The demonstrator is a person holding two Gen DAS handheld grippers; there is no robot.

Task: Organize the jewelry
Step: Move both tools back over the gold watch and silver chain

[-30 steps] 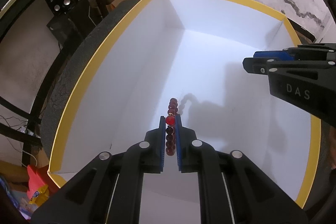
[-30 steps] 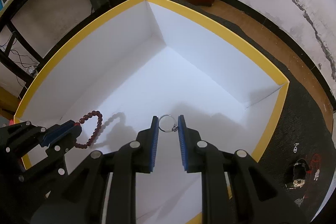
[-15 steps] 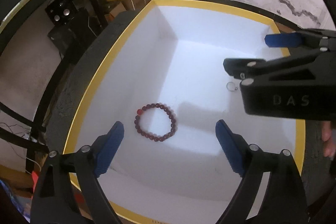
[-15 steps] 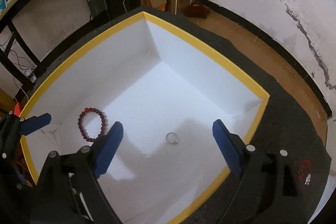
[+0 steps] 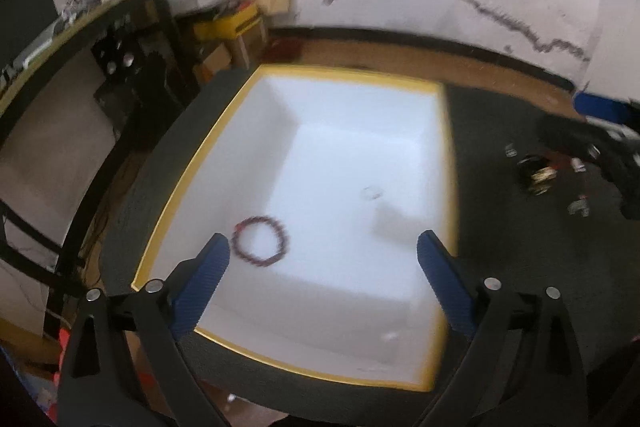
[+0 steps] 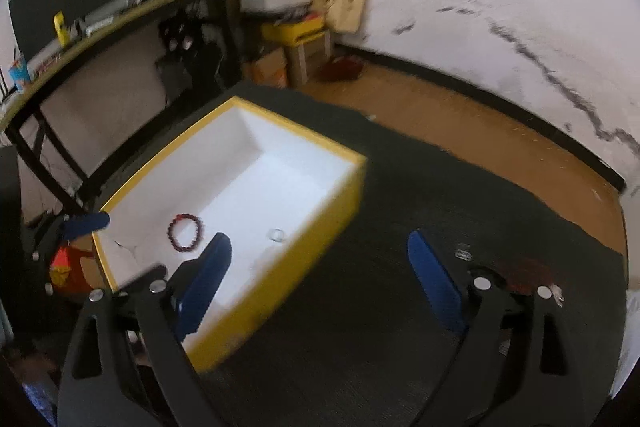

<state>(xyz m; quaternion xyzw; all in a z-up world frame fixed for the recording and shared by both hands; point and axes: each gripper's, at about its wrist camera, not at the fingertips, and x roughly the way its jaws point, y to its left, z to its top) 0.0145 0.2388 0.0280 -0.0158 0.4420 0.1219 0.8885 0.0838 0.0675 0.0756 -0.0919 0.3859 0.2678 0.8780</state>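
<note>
Fingers [image 5: 200, 279] of our left gripper [image 5: 322, 267] stand wide apart with nothing between them; the right gripper [image 6: 320, 267] likewise has its fingers [image 6: 434, 283] spread and empty. Both hang above the table [image 6: 400, 327], which carries a dark mat.

Done so far, as we read it: two pieces lie on the white floor of the yellow-rimmed box [image 5: 352, 73]. The red bead bracelet [image 5: 260, 239] lies flat near the box wall closest to the left gripper, toward the box's left side. The small silver ring [image 5: 372, 192] lies apart from it, nearer the box's right wall. In the right wrist view the same bracelet [image 6: 186, 231] and ring [image 6: 277, 235] show well apart from each other, neither touching a wall.

Left to do, as far as we can judge: several small pieces sit loose on the mat to the right of the box, toward the table's right edge. The left wrist view shows a dark round item with a gold band [image 5: 538, 175] and small silvery bits [image 5: 580, 206] near it; motion blur keeps us from naming them. The right wrist view shows one small silvery piece [image 6: 464, 254] on the mat beside its right finger.

Estimate: task partly complete; the loose pieces still need to be moved into the box.
</note>
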